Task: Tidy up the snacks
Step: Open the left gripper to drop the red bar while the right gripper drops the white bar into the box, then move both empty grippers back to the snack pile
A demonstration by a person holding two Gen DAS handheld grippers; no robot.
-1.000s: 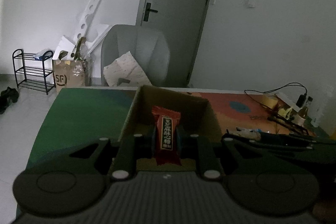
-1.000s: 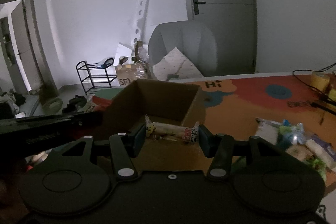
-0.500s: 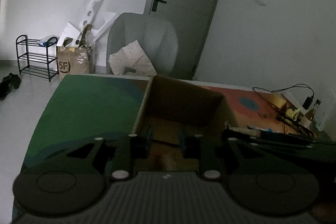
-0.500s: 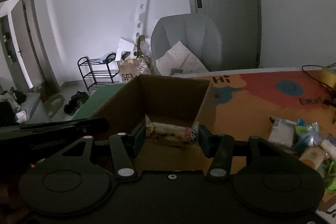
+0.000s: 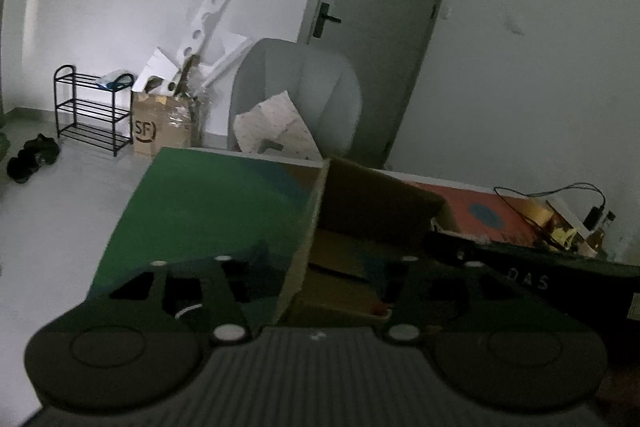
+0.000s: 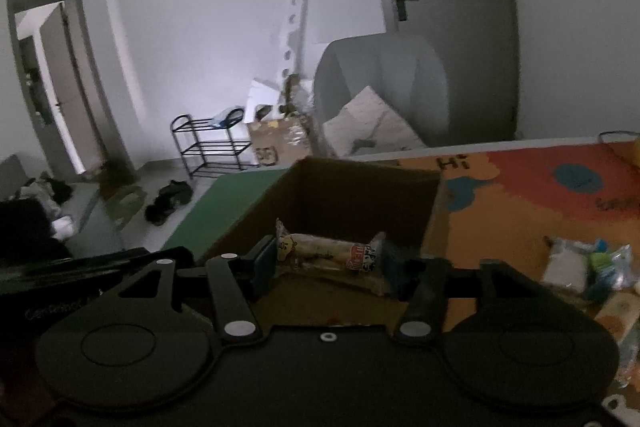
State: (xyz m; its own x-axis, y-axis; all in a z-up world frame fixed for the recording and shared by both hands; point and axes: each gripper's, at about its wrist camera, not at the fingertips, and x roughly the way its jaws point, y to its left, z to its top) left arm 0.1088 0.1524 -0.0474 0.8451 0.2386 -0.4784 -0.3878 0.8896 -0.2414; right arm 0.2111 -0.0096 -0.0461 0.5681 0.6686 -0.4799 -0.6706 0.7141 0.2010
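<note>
The putting-in step is being done: the left gripper (image 5: 325,269) has just been opened with nothing in it, the right gripper (image 6: 328,263) has just been loosened around the long packet (image 6: 328,251) over the box (image 6: 360,187), and next the snacks (image 6: 580,263) at the right should probably be picked up.

Table (image 6: 520,195) with colourful mat, open cardboard box (image 6: 352,187), snack packets (image 6: 588,267)

Both tools are matte black: the left gripper (image 5: 332,267) has a ribbed grey body near the camera, two round discs and white rivets on angular linkages. The right gripper (image 6: 330,259) looks alike (blue pads line its jaws, faint lettering marks one side).
</note>
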